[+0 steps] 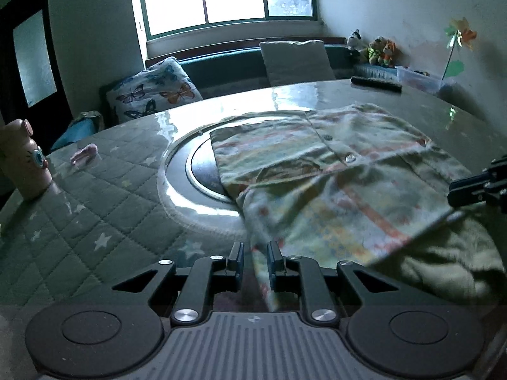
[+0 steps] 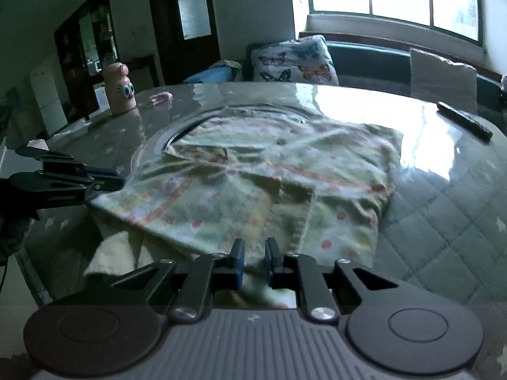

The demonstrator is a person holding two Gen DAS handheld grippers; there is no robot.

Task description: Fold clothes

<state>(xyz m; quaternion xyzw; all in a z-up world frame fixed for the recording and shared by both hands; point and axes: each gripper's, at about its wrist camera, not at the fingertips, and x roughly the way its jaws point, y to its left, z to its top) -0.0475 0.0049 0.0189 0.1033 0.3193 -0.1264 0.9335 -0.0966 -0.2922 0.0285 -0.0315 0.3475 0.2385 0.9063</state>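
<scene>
Your left tongs are clamped on a corner of the pale green patterned button-up shirt, with fabric running down between the two fingers. Your right tongs grip the same shirt at its near edge, cloth filling the gap between the fingers. The lifted hem hangs stretched between the two tongs above a lower layer of cloth, while the rest of the shirt lies flat on the round glossy tabletop, partly over the dark round insert at its centre. A pink cartoon-faced bottle stands upright near the far left edge, well apart from the shirt
</scene>
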